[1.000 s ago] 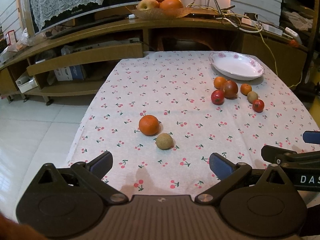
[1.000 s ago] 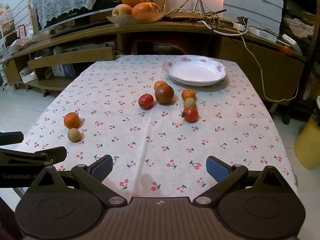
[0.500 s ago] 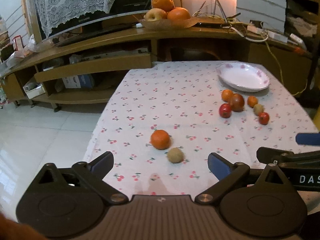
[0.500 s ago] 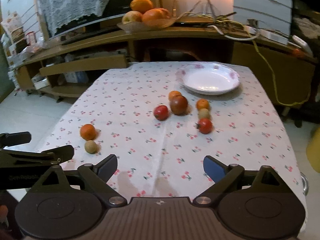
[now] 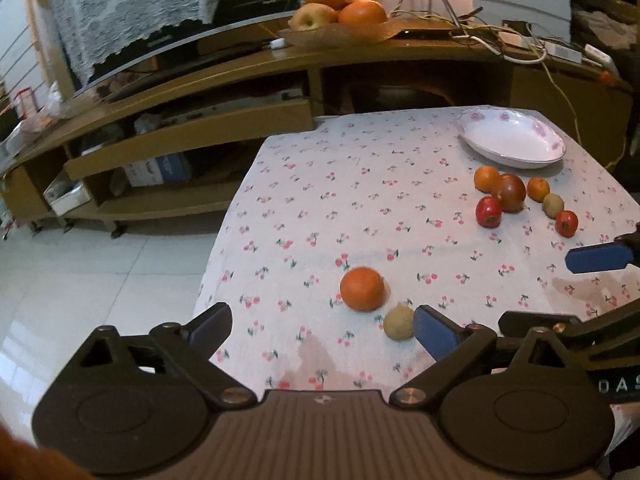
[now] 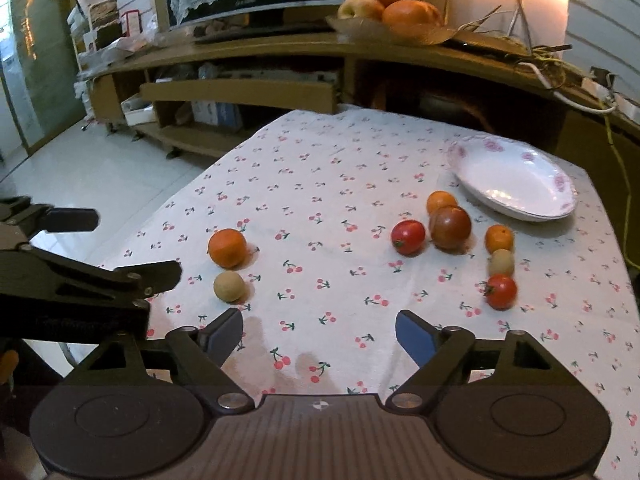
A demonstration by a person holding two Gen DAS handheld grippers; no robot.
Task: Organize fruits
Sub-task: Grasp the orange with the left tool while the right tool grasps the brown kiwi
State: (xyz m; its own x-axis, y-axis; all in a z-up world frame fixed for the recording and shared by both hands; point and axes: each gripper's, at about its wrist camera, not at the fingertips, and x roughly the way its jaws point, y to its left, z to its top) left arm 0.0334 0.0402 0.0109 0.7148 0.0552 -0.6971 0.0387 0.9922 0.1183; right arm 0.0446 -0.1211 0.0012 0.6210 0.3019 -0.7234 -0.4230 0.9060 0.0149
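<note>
An orange and a small tan fruit lie near the table's front left. Several fruits cluster near a white flowered plate: a dark red one, a red tomato, two small oranges, a tan fruit and another tomato. My left gripper is open and empty, just in front of the orange. My right gripper is open and empty above the front of the cloth.
The table wears a white cherry-print cloth. Behind it runs a wooden TV stand with a fruit basket and cables. Tiled floor lies to the left. The right gripper shows at the right edge of the left wrist view.
Both grippers have moved forward and turned a little left; the fruits look larger and nearer. Both stay open. No fruit has moved.
</note>
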